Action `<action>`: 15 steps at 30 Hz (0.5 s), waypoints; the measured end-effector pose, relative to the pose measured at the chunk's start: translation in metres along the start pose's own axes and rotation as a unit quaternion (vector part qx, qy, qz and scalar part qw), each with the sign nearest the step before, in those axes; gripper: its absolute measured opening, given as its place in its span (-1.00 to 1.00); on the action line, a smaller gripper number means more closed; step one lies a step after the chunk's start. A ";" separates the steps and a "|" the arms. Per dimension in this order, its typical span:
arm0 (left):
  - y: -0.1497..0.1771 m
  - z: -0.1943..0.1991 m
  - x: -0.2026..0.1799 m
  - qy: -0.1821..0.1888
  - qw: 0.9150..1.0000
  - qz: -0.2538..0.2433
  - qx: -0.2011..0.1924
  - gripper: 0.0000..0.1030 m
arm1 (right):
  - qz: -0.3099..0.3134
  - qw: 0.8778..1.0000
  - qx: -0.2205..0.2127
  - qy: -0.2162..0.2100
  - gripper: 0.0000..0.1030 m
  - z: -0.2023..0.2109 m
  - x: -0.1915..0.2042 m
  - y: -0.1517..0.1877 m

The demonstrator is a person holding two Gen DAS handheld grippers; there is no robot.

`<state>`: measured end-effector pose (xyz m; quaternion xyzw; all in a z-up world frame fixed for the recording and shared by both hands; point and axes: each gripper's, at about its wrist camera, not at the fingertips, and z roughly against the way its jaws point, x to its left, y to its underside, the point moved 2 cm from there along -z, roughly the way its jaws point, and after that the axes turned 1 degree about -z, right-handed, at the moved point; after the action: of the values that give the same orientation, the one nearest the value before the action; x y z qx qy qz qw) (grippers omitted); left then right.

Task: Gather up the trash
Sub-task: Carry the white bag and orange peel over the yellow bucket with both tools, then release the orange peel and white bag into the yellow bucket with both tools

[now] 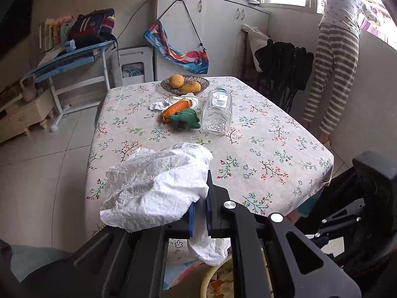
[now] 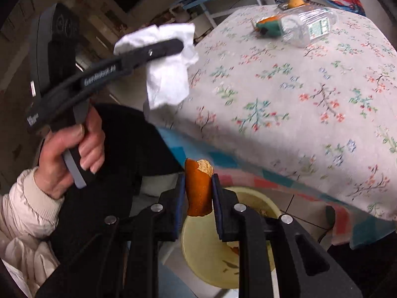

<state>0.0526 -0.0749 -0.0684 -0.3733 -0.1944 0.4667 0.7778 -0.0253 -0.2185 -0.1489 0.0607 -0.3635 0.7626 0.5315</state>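
One orange peel [image 2: 199, 188] clamped in right claw [image 2: 198, 193]; left claw [image 1: 200, 213] pinches one tissue [image 1: 153, 188].

The tissue [image 1: 153, 188] is thin white paper, soft and crinkly. The orange peel [image 2: 198, 188] looks bumpy and a bit shiny. The tablecloth [image 1: 260, 149] is matt cloth with little flowers. The bottle [image 1: 217, 110] is clear, shiny plastic. The bowl [image 2: 206, 260] on the floor is smooth yellow plastic.
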 end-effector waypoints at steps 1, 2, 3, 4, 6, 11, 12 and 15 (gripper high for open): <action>0.001 0.002 -0.001 -0.002 1.000 -0.003 -0.001 -0.87 | 0.008 1.000 0.012 0.002 -0.58 -0.004 0.004 0.004; 0.002 0.004 -0.002 -0.002 1.000 -0.005 -0.002 -0.87 | 0.017 1.000 0.026 0.003 -0.58 -0.009 0.008 0.009; 0.002 0.004 -0.004 -0.001 1.000 -0.006 -0.003 -0.87 | 0.026 0.999 0.037 0.005 -0.58 -0.013 0.012 0.012; 0.003 0.005 -0.005 0.000 1.000 -0.006 -0.003 -0.87 | 0.033 0.998 0.048 0.004 -0.58 -0.016 0.014 0.015; 0.004 0.006 -0.007 0.001 1.000 -0.008 -0.003 -0.87 | 0.041 0.996 0.078 0.002 -0.51 -0.027 0.018 0.022; 0.006 0.009 -0.010 0.008 1.000 -0.006 -0.004 -0.87 | 0.055 0.994 0.093 0.028 -0.08 -0.034 0.021 0.029; 0.007 0.011 -0.009 0.014 1.000 -0.002 -0.004 -0.87 | 0.046 0.995 0.081 0.032 -0.04 -0.028 0.016 0.029; 0.009 0.017 -0.006 0.037 0.999 0.018 -0.005 -0.87 | 0.012 0.999 0.034 0.041 0.07 -0.012 0.003 0.024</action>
<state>0.0330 -0.0707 -0.0643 -0.3982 -0.1610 0.4655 0.7738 -0.0437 -0.2125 -0.1678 0.0433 -0.3161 0.7829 0.5341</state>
